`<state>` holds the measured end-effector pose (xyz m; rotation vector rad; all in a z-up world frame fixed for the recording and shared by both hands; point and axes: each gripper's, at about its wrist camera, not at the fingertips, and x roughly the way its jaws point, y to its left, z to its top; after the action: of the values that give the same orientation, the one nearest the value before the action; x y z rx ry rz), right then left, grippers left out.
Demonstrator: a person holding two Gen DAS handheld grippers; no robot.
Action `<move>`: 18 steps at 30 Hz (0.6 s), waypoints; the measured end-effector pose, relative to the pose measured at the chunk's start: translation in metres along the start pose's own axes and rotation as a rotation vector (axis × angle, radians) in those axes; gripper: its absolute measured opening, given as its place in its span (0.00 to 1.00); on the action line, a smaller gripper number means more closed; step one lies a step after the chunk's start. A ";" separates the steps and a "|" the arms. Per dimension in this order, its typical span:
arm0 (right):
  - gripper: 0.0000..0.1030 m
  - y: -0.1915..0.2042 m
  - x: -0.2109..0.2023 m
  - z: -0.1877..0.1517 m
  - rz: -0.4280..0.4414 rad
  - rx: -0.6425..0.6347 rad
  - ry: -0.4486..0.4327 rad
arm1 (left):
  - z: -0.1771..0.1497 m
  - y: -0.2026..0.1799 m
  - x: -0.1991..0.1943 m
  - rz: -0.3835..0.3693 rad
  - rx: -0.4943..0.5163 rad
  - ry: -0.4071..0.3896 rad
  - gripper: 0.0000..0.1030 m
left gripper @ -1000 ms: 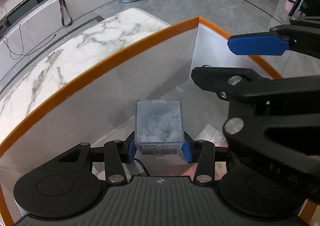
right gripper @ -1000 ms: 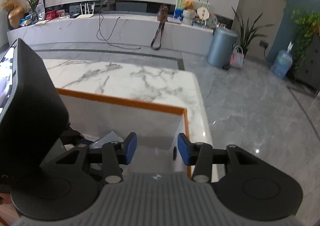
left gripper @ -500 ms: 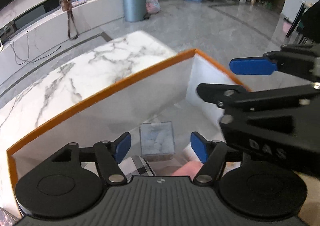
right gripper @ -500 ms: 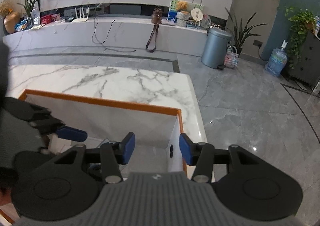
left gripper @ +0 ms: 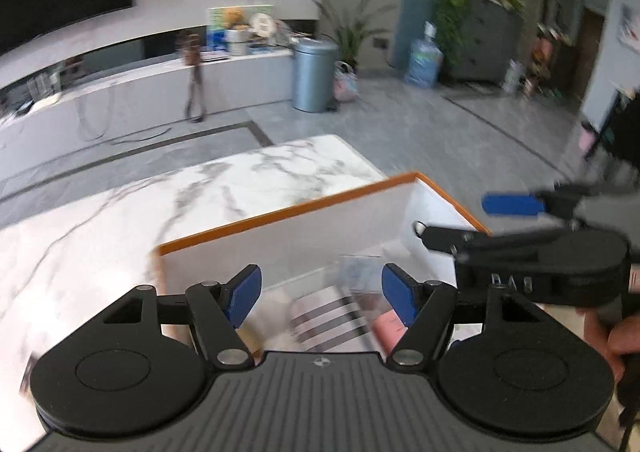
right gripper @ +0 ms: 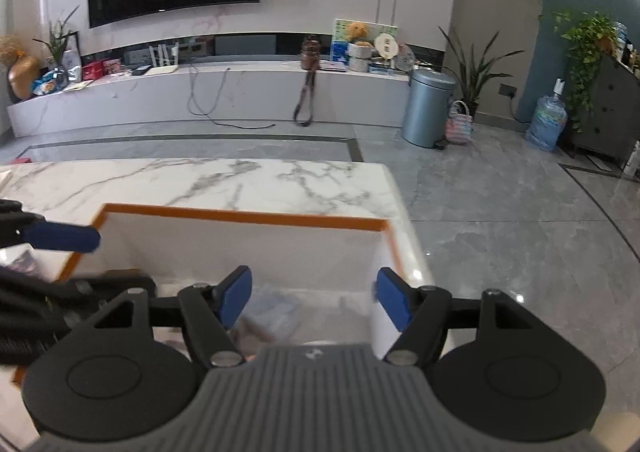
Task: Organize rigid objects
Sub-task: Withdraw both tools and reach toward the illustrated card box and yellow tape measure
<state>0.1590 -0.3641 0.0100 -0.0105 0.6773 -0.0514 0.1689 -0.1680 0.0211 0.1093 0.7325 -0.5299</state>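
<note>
A white storage box with an orange rim (left gripper: 280, 217) (right gripper: 240, 216) stands on the marble table (left gripper: 240, 179). Inside it lies a clear plastic box of pale pieces (left gripper: 358, 272) (right gripper: 276, 312), blurred, beside a striped item (left gripper: 328, 316) and a pink item (left gripper: 386, 328). My left gripper (left gripper: 321, 294) hovers above the box, open, with nothing between its blue pads. My right gripper (right gripper: 315, 296) hangs over the box's right end; its jaws are opening and hold nothing. Each gripper shows in the other's view: the right one (left gripper: 472, 219) and the left one (right gripper: 80, 260).
The table's far right corner (right gripper: 384, 171) drops to grey tiled floor. A hand (left gripper: 608, 332) holds the right gripper. Across the room stand a grey bin (right gripper: 428, 107), a low TV bench (right gripper: 200, 91), plants and a water bottle (right gripper: 546, 121).
The left gripper let go of the clear box, opened wide and rose back out of the storage box. The right gripper's jaws spread wider as it lifted a little.
</note>
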 end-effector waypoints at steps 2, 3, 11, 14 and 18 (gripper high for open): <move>0.68 0.013 -0.005 -0.004 0.026 0.007 -0.002 | -0.004 0.015 -0.011 0.010 -0.048 -0.013 0.79; 0.69 0.021 -0.007 -0.006 0.042 0.004 0.000 | -0.008 0.023 -0.018 0.016 -0.070 -0.019 0.79; 0.68 0.092 -0.026 -0.017 0.192 -0.060 -0.016 | -0.036 0.079 -0.057 0.111 -0.188 -0.030 0.79; 0.67 0.120 -0.030 -0.020 0.244 -0.101 -0.027 | -0.045 0.099 -0.069 0.141 -0.217 -0.018 0.79; 0.64 0.153 -0.026 -0.024 0.299 -0.139 -0.013 | -0.060 0.119 -0.079 0.184 -0.230 0.007 0.79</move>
<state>0.1308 -0.2101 0.0034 -0.0434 0.6624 0.2833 0.1432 -0.0154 0.0187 -0.0361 0.7765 -0.2675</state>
